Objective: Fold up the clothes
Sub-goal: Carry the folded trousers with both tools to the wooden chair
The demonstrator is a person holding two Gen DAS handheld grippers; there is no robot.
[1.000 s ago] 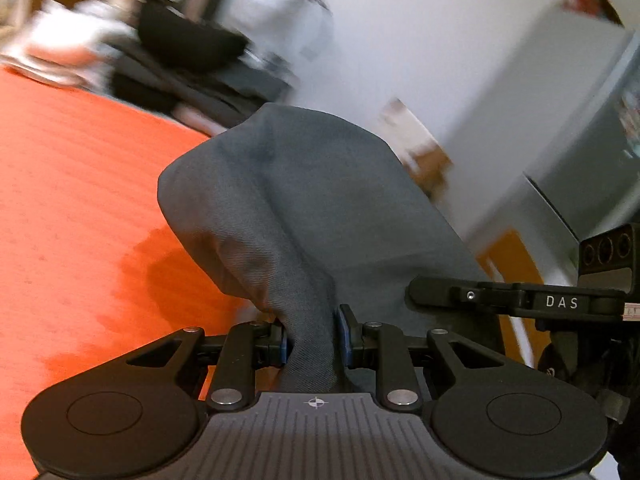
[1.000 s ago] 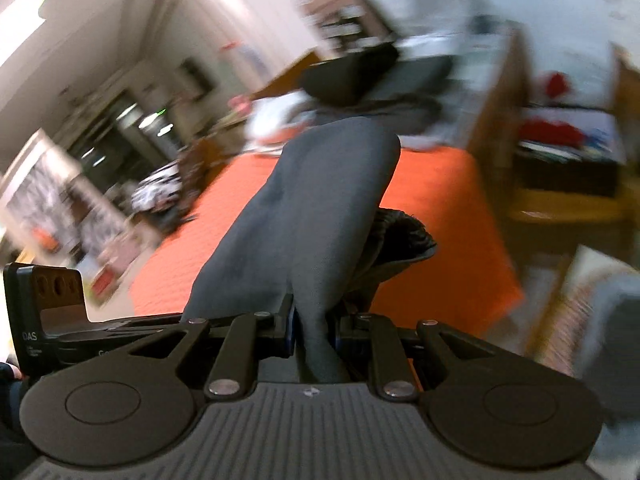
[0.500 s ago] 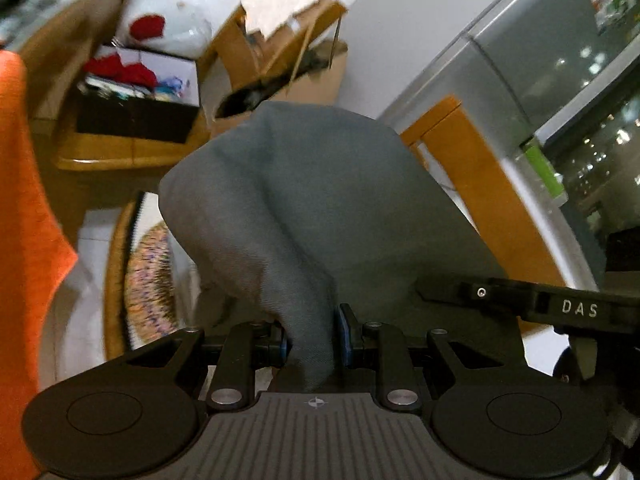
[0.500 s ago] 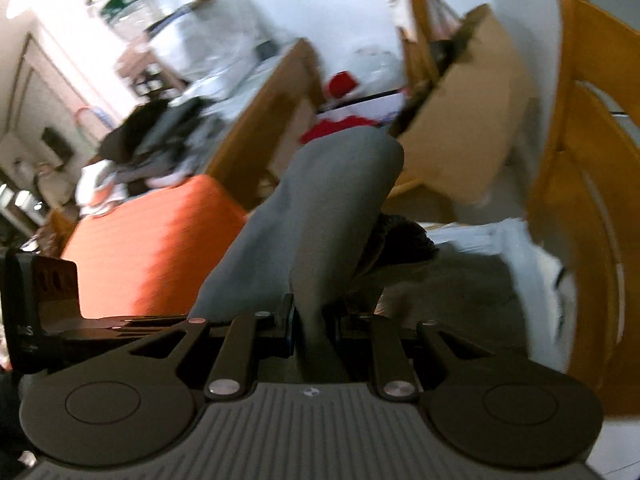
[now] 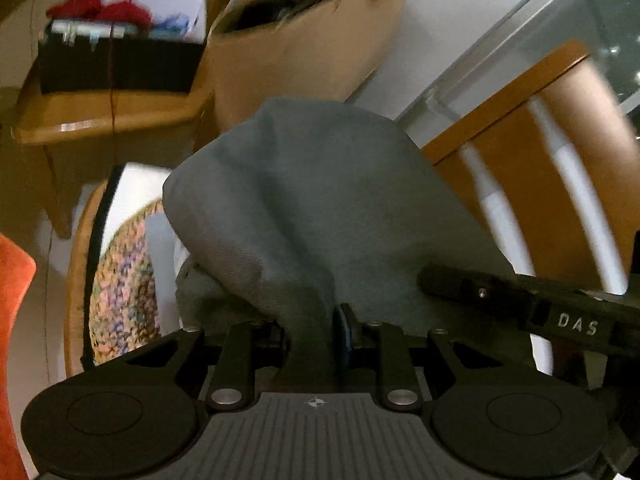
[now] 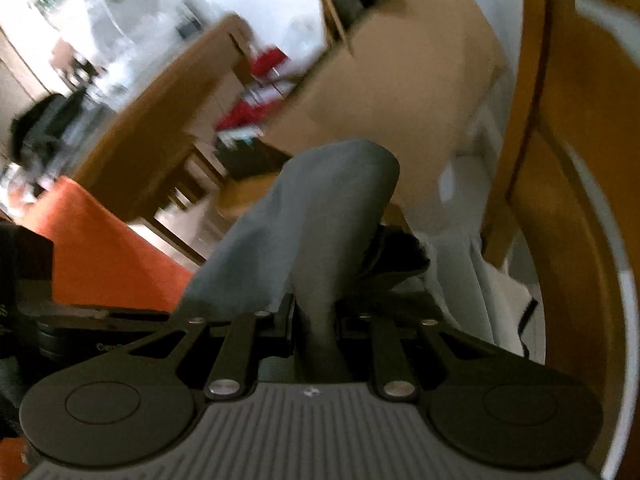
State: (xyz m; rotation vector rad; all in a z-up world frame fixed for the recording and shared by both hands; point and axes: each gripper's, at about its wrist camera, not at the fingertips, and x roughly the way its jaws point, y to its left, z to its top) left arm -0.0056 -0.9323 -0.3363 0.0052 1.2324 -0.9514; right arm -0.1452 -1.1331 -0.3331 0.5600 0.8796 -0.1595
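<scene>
Your left gripper and right gripper each clamp the grey woven garment, bulging forward beyond your fingertips.

At the right edge of the left wrist view, raised letters "DAS" stand on a black bar of the other handheld device. Nothing else is legible.

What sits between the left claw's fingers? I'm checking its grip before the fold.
A bunched fold of the grey garment fills the gap between the left claw's fingers, as the left wrist view shows.
</scene>
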